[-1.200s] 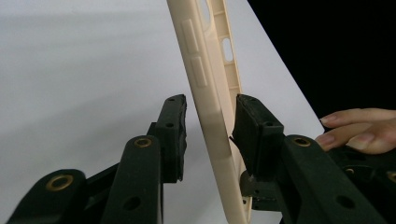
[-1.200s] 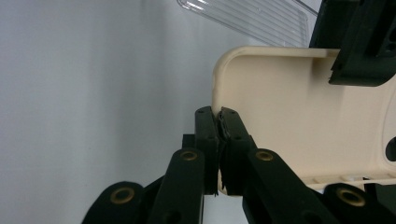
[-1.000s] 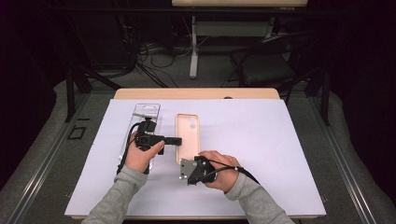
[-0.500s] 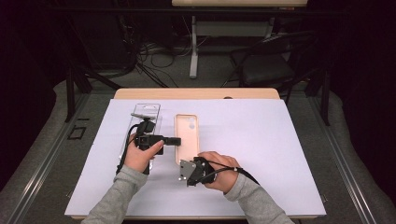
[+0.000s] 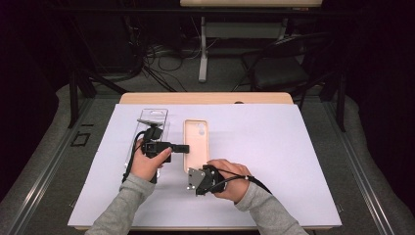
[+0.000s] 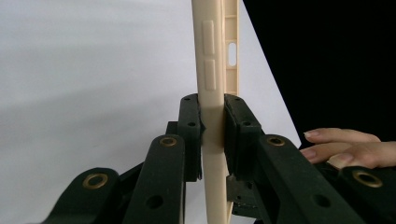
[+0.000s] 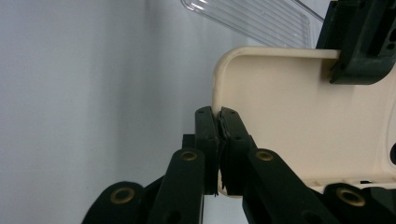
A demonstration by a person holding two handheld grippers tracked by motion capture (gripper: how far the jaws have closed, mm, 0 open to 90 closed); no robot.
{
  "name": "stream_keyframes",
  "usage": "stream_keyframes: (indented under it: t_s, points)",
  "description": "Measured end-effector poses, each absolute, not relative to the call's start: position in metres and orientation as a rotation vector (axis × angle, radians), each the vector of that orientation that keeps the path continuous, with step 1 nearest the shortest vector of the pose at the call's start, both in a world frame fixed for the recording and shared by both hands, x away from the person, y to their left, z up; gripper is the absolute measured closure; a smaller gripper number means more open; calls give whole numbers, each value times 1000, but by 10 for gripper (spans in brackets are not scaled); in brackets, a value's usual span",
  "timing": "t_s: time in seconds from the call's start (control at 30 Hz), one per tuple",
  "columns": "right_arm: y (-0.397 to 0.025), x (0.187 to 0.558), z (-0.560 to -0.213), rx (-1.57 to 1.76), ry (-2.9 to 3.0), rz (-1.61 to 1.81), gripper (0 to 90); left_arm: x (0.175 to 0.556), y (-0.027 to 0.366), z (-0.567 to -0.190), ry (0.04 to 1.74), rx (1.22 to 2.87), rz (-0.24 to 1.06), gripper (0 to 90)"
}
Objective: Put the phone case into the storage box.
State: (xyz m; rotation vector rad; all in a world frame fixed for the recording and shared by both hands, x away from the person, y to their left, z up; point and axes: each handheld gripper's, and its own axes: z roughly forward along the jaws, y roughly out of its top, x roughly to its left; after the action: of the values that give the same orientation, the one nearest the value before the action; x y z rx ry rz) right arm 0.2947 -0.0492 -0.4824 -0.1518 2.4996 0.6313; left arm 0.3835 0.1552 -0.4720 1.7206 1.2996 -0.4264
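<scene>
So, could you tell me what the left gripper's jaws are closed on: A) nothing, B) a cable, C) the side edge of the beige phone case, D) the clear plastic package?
C: in the left gripper view, the left gripper clamps the beige phone case along its side edge.

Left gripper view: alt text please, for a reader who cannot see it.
The left gripper is clamped on the side wall of a beige phone case, seen edge-on above white table covering. A hand rests at lower right.

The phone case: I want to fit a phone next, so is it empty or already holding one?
Empty: the phone case shows its bare beige inside, camera hole open.
</scene>
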Motion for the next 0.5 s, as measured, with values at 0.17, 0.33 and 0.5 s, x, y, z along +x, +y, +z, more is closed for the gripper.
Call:
stream_keyframes:
  t_s: [0.17, 0.33, 0.5]
  points:
    - [-49, 295, -483, -155, 2498, 634, 879, 384, 156, -472, 1311, 1717, -435, 797]
    - [-49, 295, -483, -155, 2499, 634, 878, 384, 156, -473, 1317, 1704, -451, 803]
    - [-49, 295, -484, -158, 2506, 635, 878, 384, 157, -474, 1325, 1705, -458, 805]
